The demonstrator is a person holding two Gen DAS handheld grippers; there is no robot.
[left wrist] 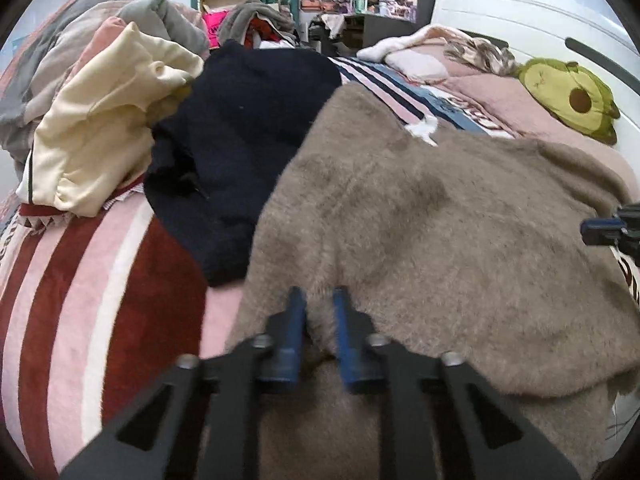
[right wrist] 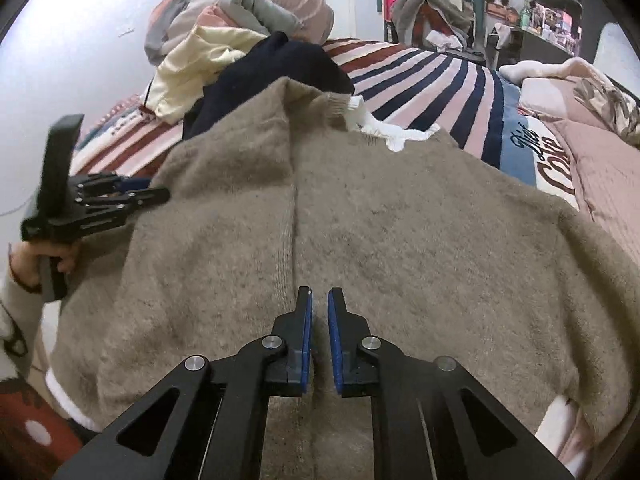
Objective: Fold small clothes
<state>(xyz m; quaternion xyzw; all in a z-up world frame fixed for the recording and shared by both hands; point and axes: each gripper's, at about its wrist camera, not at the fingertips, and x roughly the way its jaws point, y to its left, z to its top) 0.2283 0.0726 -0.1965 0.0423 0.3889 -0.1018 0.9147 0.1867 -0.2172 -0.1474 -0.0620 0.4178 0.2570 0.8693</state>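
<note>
- Left wrist view: my left gripper [left wrist: 318, 300] has its blue fingers [left wrist: 297, 320] drawn close, with a tuck of the beige sweater [left wrist: 420, 220] bunched between them; I judge it pinched at the near left edge. The sweater spreads ahead and to the right over the striped blanket [left wrist: 80, 280]. My right gripper [left wrist: 612, 230] shows only at the far right edge, past the sweater's other side.
- Beyond lie a navy garment [left wrist: 240, 140] and a cream garment [left wrist: 104, 128], heaped against the sweater's far left edge. An avocado plush [left wrist: 572, 100] rests near the white headboard [left wrist: 520, 16].
- Right wrist view: my right gripper [right wrist: 319, 304] hovers over the sweater [right wrist: 400, 240], its fingers [right wrist: 306, 320] a narrow gap apart, gripping nothing I can see. The centre seam runs straight away from me, just left of the tips.
- My left gripper [right wrist: 132, 196] holds the left side, so folding across the seam looks likely.
- Shelves [right wrist: 556, 12] crowd the back wall.
</note>
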